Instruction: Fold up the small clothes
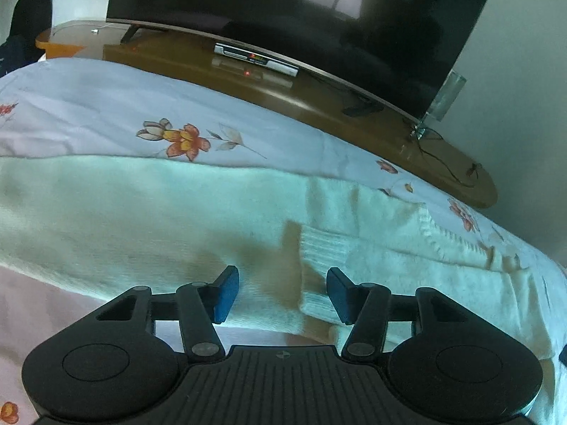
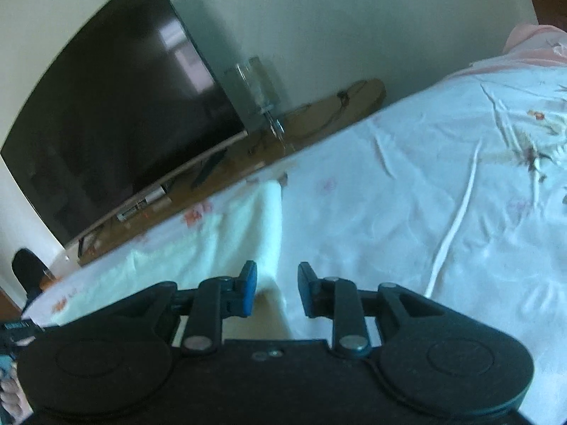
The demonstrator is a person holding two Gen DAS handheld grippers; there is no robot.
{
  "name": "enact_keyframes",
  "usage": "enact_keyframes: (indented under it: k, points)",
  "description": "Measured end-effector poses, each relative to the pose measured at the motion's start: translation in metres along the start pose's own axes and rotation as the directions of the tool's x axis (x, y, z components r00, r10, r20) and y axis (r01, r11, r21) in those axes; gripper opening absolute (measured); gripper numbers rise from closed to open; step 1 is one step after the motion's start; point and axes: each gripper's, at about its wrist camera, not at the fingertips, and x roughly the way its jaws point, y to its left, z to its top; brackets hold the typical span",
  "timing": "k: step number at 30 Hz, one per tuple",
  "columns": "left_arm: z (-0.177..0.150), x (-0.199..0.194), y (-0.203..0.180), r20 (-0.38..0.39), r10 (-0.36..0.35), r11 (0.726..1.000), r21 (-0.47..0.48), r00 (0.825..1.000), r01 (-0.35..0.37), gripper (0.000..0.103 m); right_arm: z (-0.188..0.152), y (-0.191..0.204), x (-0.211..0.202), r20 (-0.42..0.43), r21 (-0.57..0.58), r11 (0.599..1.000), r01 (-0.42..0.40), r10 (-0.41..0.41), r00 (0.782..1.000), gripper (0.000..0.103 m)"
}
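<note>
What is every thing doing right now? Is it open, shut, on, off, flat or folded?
Left gripper: open, holding nothing, above the sweater.
Right gripper: open, holding nothing, at the sweater's edge.
Sweater: lying on the bed, a ribbed cuff folded over its body.
Bedsheet: spread out, wrinkled.
Television: screen dark.
Box under the television: small lights on.

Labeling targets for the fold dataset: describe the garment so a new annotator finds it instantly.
Start at the big dark TV on the wooden stand; the bed in front wears a pale floral sheet. Lying flat on that sheet is the white sweater, directly under the left gripper. It is fuzzy, plain knit with a ribbed cuff, unlike the smooth, flower-printed sheet.
</note>
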Motion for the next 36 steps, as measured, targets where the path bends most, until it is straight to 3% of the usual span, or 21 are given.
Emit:
enact_keyframes:
  k: [2, 6, 9, 10, 11, 13, 16, 23, 26, 27, 29, 32, 36]
  points:
    - [0.000, 0.003, -0.004, -0.014, -0.010, 1.000, 0.009, 1.000, 0.010, 0.035, 0.005, 0.003, 0.009, -0.035, -0.010, 1.000, -0.011, 0.011, 0.999, 0.028]
    - [-0.002, 0.004, -0.011, -0.013, -0.005, 0.999, 0.040, 1.000, 0.005, 0.035, 0.008, 0.019, 0.027, -0.089, -0.118, 0.993, 0.020, -0.031, 0.996, 0.030]
    - [-0.002, 0.005, -0.014, -0.018, -0.018, 0.999, 0.051, 1.000, 0.019, 0.035, 0.005, 0.034, 0.033, -0.076, -0.251, 0.967, 0.050, -0.072, 0.995, 0.032]
    - [-0.002, 0.005, -0.015, -0.021, -0.024, 0.998, 0.051, 1.000, 0.025, 0.035, 0.003, 0.038, 0.036, -0.087, -0.274, 0.960, 0.050, -0.077, 0.993, 0.025]
    - [-0.001, 0.005, -0.015, -0.021, -0.029, 0.998, 0.050, 0.999, 0.030, 0.036, 0.003, 0.039, 0.040, -0.111, -0.291, 0.956, 0.045, -0.081, 0.991, 0.010]
    - [-0.002, 0.002, -0.017, -0.019, -0.052, 0.997, 0.058, 0.998, 0.053, 0.036, 0.005, 0.032, 0.045, -0.148, -0.275, 0.961, 0.031, -0.074, 0.986, 0.009]
    - [-0.006, 0.002, -0.020, -0.026, -0.056, 0.995, 0.087, 0.998, 0.058, 0.036, 0.008, 0.014, 0.039, -0.137, -0.202, 0.978, 0.056, -0.085, 0.987, 0.008]
    - [-0.006, -0.002, -0.017, -0.014, -0.049, 0.993, 0.105, 0.999, 0.051, 0.035, 0.007, 0.009, 0.034, -0.107, -0.171, 0.981, 0.091, -0.110, 0.988, 0.019]
    - [-0.009, 0.000, -0.018, -0.019, -0.038, 0.992, 0.121, 0.999, 0.040, 0.036, 0.016, 0.014, 0.026, -0.047, -0.175, 0.984, 0.028, -0.037, 0.998, 0.020]
    - [-0.008, -0.002, -0.019, -0.013, -0.032, 0.992, 0.125, 0.999, 0.033, 0.036, 0.016, 0.016, 0.034, -0.075, -0.191, 0.981, 0.020, -0.035, 0.997, 0.020]
    - [-0.003, -0.009, -0.020, 0.036, -0.052, 0.991, 0.122, 0.998, 0.047, 0.036, 0.012, 0.015, 0.057, -0.173, -0.256, 0.963, 0.082, -0.129, 0.977, 0.016]
    - [0.005, -0.009, -0.032, 0.079, -0.038, 0.983, 0.184, 0.996, 0.023, 0.036, 0.020, 0.019, 0.056, -0.095, -0.333, 0.930, 0.153, -0.195, 0.976, 0.025]
    - [0.013, 0.013, -0.039, 0.065, 0.007, 0.983, 0.185, 0.998, -0.019, 0.036, 0.047, 0.022, 0.073, -0.039, -0.254, 0.964, 0.074, -0.086, 0.995, 0.030]
